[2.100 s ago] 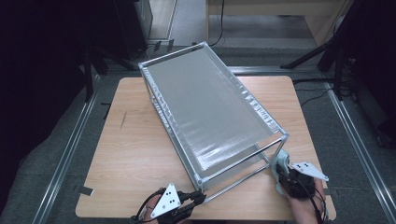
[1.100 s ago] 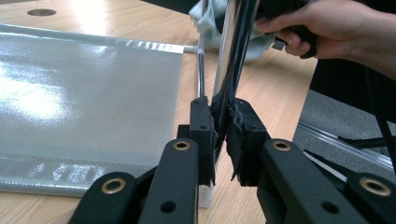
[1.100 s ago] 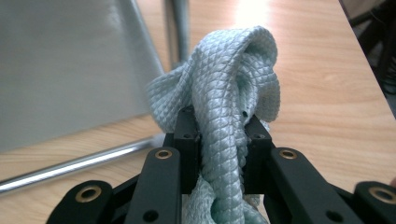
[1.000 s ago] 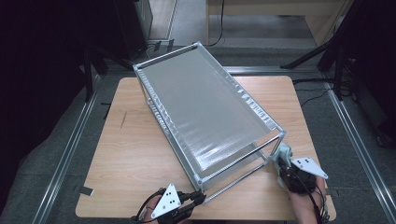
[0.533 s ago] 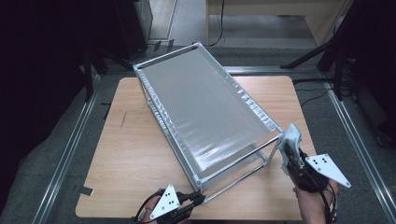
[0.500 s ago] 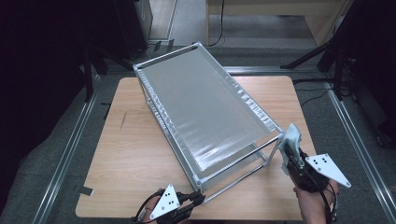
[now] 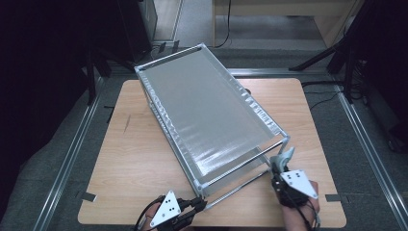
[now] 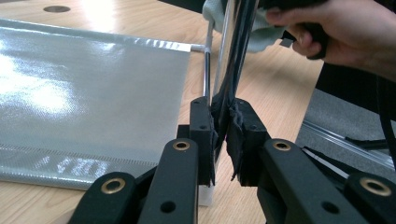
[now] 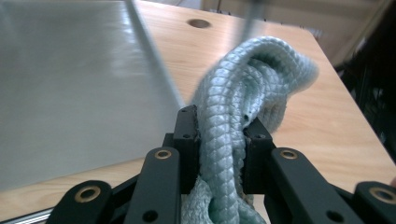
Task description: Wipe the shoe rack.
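In the left gripper view the left gripper (image 8: 223,135) has its jaws pressed tight on a thin upright metal post (image 8: 229,60) of the rack frame (image 7: 211,120), the pads squeezed against it at the lower middle of the frame. In the high view this gripper (image 7: 199,204) sits at the bottom edge, at the frame's near corner, just left of centre.

In the right gripper view the right gripper (image 9: 219,140) has its jaws closed on a bunched pale blue-green cloth (image 9: 252,79), which bulges up and out between them across the middle of the frame. In the high view the right gripper (image 7: 279,166) is at the lower right, the cloth (image 7: 284,155) touching the frame's near right post.

The frame, topped with a silvery sheet (image 7: 207,106), lies slantwise from the upper left to the lower right of the wooden tabletop (image 7: 130,159). The person's right hand (image 8: 336,28) shows at the upper right of the left gripper view.
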`<action>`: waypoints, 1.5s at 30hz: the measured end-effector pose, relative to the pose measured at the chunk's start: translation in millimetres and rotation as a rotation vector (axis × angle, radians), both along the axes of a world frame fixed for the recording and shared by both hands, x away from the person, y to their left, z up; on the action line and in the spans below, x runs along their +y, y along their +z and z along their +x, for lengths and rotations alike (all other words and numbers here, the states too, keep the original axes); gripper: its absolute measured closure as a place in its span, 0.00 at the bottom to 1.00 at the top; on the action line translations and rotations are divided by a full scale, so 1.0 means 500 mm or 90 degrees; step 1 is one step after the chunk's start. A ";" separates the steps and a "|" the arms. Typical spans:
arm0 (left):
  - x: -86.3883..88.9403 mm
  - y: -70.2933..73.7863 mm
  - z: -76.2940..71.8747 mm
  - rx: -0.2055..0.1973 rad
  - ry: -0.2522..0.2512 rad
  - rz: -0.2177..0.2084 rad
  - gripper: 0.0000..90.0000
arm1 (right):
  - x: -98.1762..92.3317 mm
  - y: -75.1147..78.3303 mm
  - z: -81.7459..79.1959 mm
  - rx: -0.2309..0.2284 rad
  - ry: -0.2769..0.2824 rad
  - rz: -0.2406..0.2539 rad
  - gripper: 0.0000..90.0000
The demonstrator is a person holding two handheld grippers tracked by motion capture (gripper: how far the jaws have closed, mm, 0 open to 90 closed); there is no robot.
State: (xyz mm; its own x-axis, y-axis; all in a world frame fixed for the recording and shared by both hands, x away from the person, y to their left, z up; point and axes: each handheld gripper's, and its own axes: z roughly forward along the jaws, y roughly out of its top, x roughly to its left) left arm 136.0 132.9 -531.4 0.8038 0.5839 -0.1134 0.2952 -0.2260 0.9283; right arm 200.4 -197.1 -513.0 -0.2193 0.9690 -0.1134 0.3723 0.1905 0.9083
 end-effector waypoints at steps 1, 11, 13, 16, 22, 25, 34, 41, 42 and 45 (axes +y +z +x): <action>0.001 0.000 -0.001 0.001 0.001 -0.001 0.90 | 0.014 -0.001 0.000 0.003 0.028 -0.003 0.82; 0.009 -0.001 -0.005 0.003 0.005 0.001 0.90 | 0.025 -0.025 0.050 0.087 0.021 0.095 0.81; 0.011 -0.002 -0.006 0.002 0.005 0.001 0.90 | 0.016 -0.025 0.050 0.099 0.009 0.117 0.81; 0.015 -0.002 -0.005 0.001 0.009 0.005 0.90 | 0.013 -0.028 0.045 0.108 0.000 0.127 0.82; 0.036 -0.003 -0.001 0.002 0.022 0.014 0.90 | 0.004 -0.044 0.044 0.145 -0.018 0.164 0.82; 0.045 -0.007 0.005 0.010 0.025 0.015 0.90 | 0.008 -0.043 0.043 0.147 -0.014 0.168 0.82; 0.054 -0.011 0.007 0.018 0.031 0.017 0.89 | 0.006 0.024 0.028 0.091 0.001 0.234 0.82; 0.058 -0.008 0.003 0.014 0.034 0.016 0.88 | 0.002 0.100 -0.005 0.006 0.034 0.248 0.81; 0.058 -0.007 0.002 0.016 0.033 0.008 0.87 | 0.004 0.102 -0.005 0.007 0.038 0.243 0.81; 0.058 -0.004 -0.002 0.006 0.036 0.007 0.84 | 0.006 0.079 0.007 0.043 0.042 0.228 0.81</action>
